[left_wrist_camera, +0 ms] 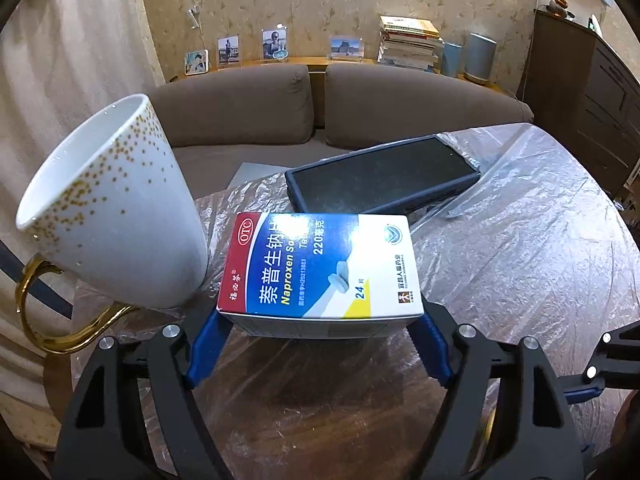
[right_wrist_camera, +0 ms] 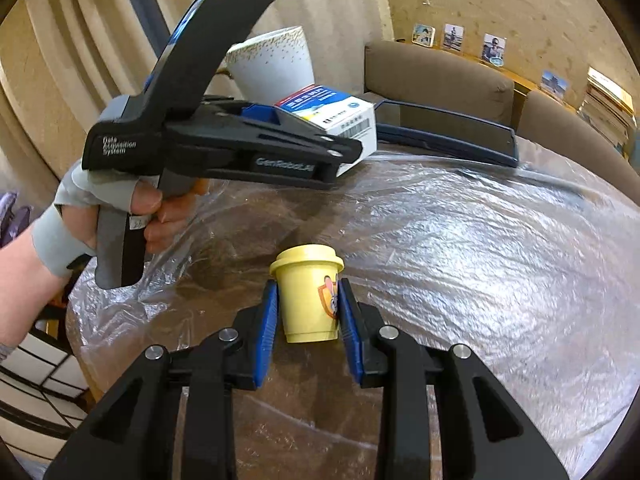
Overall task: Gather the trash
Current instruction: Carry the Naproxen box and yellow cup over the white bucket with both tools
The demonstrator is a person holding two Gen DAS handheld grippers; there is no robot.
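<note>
My left gripper point(left_wrist_camera: 320, 320) is shut on a blue and white medicine box point(left_wrist_camera: 324, 264), held just above the plastic-covered table point(left_wrist_camera: 520, 280). The box point(right_wrist_camera: 336, 114) and left gripper point(right_wrist_camera: 304, 140) also show in the right wrist view, at the table's far left. My right gripper point(right_wrist_camera: 307, 292) is shut on a small yellow lidded tub point(right_wrist_camera: 306, 292) with a cartoon sticker, upright over the table's near side.
A white mug point(left_wrist_camera: 116, 208) with gold dots and a gold handle stands left of the box. A dark tablet in a blue case point(left_wrist_camera: 384, 176) lies behind the box. A brown sofa point(left_wrist_camera: 400, 96) and a shelf with photos and books are beyond the table.
</note>
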